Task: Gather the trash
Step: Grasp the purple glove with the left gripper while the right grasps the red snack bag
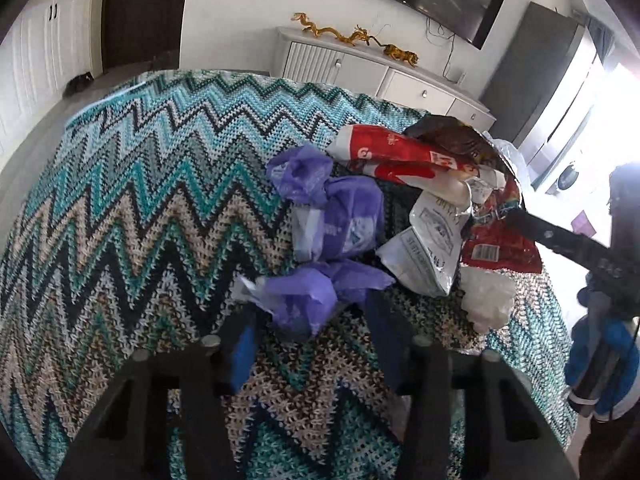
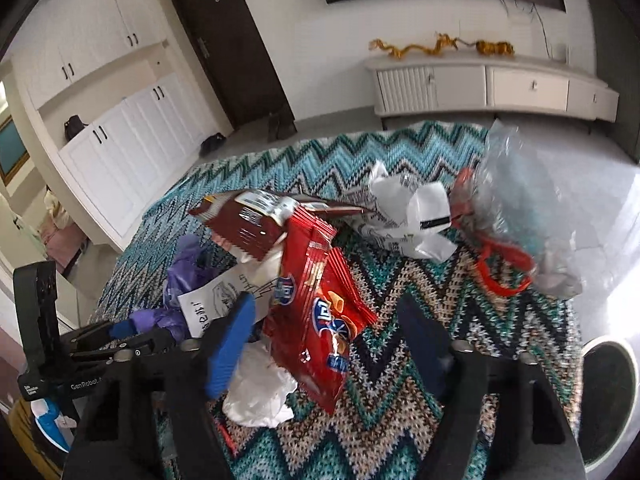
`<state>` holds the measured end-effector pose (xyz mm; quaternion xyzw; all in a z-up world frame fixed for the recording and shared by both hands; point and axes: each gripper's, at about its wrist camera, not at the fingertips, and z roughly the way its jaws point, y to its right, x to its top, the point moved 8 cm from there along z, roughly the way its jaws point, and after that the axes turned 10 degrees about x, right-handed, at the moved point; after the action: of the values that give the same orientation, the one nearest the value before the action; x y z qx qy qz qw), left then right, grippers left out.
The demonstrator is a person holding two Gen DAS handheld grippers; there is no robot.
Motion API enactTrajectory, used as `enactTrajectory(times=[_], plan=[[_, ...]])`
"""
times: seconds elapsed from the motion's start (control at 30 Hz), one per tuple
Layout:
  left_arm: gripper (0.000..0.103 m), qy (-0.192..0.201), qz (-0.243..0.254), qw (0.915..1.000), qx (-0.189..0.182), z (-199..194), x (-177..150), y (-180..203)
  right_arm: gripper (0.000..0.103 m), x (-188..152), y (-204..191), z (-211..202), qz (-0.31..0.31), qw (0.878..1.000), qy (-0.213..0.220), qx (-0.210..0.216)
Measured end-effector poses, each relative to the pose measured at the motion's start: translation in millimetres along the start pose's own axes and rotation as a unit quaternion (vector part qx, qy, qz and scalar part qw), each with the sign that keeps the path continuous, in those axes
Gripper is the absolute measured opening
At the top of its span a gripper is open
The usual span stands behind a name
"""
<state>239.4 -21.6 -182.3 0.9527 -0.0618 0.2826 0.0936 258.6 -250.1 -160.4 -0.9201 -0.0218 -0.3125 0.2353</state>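
A pile of trash lies on a table covered by a zigzag knit cloth [image 1: 132,208]. It holds purple plastic wrappers [image 1: 340,220], a red and white packet [image 1: 384,156], a white printed packet [image 1: 428,248], a red snack bag [image 2: 320,304], a dark red bag [image 2: 248,220] and crumpled white tissue [image 2: 260,392]. My left gripper [image 1: 310,320] is open, its fingers on either side of the nearest purple wrapper [image 1: 300,300]. My right gripper [image 2: 332,332] is open, with the red snack bag between its fingers. It also shows at the pile in the left wrist view [image 1: 560,240].
A clear plastic bag with a red cord [image 2: 508,216] and a crumpled white wrapper [image 2: 416,216] lie further back on the cloth. A dark round bin [image 2: 608,392] stands at the table's right edge. A white sideboard [image 2: 492,84] and cupboards [image 2: 120,140] line the walls.
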Motion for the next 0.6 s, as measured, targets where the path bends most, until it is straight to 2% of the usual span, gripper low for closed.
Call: enactTrajectory(times=[0.03,0.07,0.1,0.3,0.33,0.6], plan=[[0.036,0.0,-0.002,1.0,-0.002,-0.3,-0.2,-0.3,0.055,-1.7,0.2,1.5,0.002,1.0,-0.002,0.005],[0.027,0.001,-0.005,1.0,-0.004,-1.3,-1.2,-1.3,0.045,-1.8,-0.1,0.9,0.003,1.0,-0.002,0.008],[0.025,-0.001,-0.007,1.0,-0.006,-2.4,-2.7,-1.9,0.037,-4.3,-1.2,0.9,0.005,1.0,-0.003,0.014],[0.022,0.01,-0.018,0.9997,-0.01,-23.1,-12.7,-8.1,0.019,-11.6,-9.4,-13.6,-0.005,1.0,0.004,0.018],[0.018,0.012,-0.019,0.9997,-0.009,-26.0,-13.0,-9.2,0.019,-12.8,-10.9,-18.3,-0.006,1.0,0.006,0.019],[0.018,0.053,-0.024,0.9982,-0.014,-83.5,-12.1,-7.1,0.018,-20.8,-38.8,-73.2,-0.026,0.998,0.044,0.026]])
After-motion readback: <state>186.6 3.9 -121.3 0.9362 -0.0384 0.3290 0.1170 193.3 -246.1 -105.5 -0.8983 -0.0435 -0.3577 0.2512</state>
